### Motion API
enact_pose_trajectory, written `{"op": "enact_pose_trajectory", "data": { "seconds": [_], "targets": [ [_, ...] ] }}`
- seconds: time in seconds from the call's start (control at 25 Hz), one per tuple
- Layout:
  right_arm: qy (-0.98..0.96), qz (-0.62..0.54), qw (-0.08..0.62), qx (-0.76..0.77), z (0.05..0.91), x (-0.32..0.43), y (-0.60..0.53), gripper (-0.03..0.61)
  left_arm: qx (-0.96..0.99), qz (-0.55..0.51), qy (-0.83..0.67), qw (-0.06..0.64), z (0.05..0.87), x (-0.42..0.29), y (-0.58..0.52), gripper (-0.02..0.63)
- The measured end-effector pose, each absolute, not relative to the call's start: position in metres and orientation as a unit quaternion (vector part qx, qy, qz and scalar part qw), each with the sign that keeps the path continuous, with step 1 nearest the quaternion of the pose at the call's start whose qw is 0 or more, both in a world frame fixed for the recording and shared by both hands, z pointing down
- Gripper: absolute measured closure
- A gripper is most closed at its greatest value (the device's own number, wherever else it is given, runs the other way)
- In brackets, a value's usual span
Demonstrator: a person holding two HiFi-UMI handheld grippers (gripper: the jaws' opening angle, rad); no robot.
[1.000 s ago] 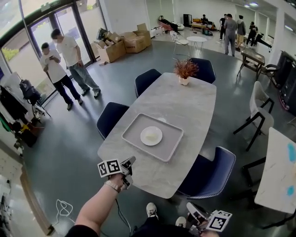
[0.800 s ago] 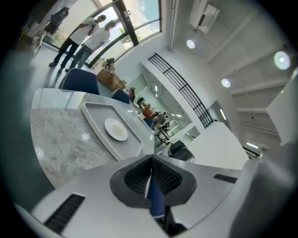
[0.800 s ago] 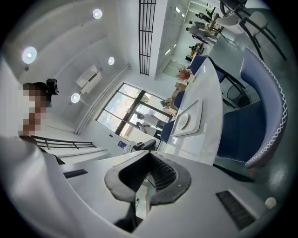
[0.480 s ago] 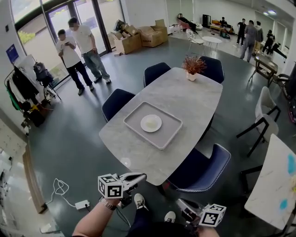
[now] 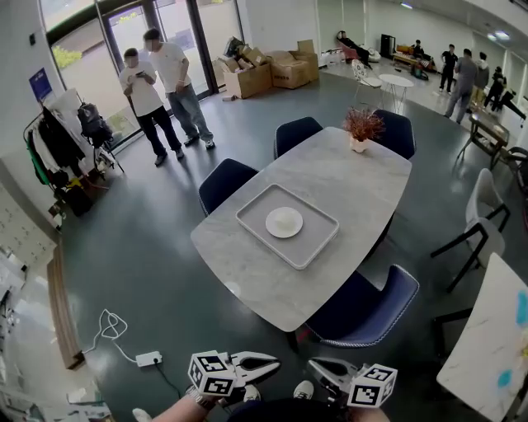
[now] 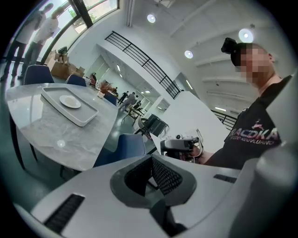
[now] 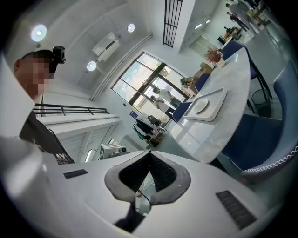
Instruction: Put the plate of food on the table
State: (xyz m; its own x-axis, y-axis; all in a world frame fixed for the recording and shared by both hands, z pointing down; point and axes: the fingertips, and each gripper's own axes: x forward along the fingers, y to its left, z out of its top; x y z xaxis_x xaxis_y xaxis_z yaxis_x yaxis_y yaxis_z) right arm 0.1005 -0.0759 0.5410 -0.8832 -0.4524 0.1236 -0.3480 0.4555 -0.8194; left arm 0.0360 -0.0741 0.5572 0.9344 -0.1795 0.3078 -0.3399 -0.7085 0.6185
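Bright daylight through the glass doors (image 5: 177, 16), sharp, fisheye-bent edges.

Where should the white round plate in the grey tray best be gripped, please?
Grip the white round plate by its rim, probably on the near side, coming over the grey rectangular tray's raised wall; it lies flat and shallow, so only the edge offers purchase.

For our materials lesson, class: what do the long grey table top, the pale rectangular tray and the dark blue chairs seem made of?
Grey table top: polished marble or stone-look slab, going by veining and glossy reflections. Pale rectangular tray: probably matte plastic, uniform with rounded rim. Dark blue chair: likely fabric upholstery, soft-looking, pale stitched edge.
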Motion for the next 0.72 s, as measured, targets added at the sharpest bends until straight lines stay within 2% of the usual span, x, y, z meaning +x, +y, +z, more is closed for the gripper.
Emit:
{"op": "enact_pose_trajectory", "data": {
  "seconds": [0.24, 0.72],
  "targets": [
    [0.853, -0.465, 0.045, -0.233, 0.541, 0.072, -0.065, 0.568, 0.908, 0.091, -0.122, 0.391, 0.551, 0.024, -0.046, 0.604],
    [0.849, -0.468, 0.053, -0.24, 0.537, 0.032, -0.038, 0.568, 0.896, 0.078, -0.127, 0.419, 0.548, -0.016, -0.027, 0.604]
  ]
}}
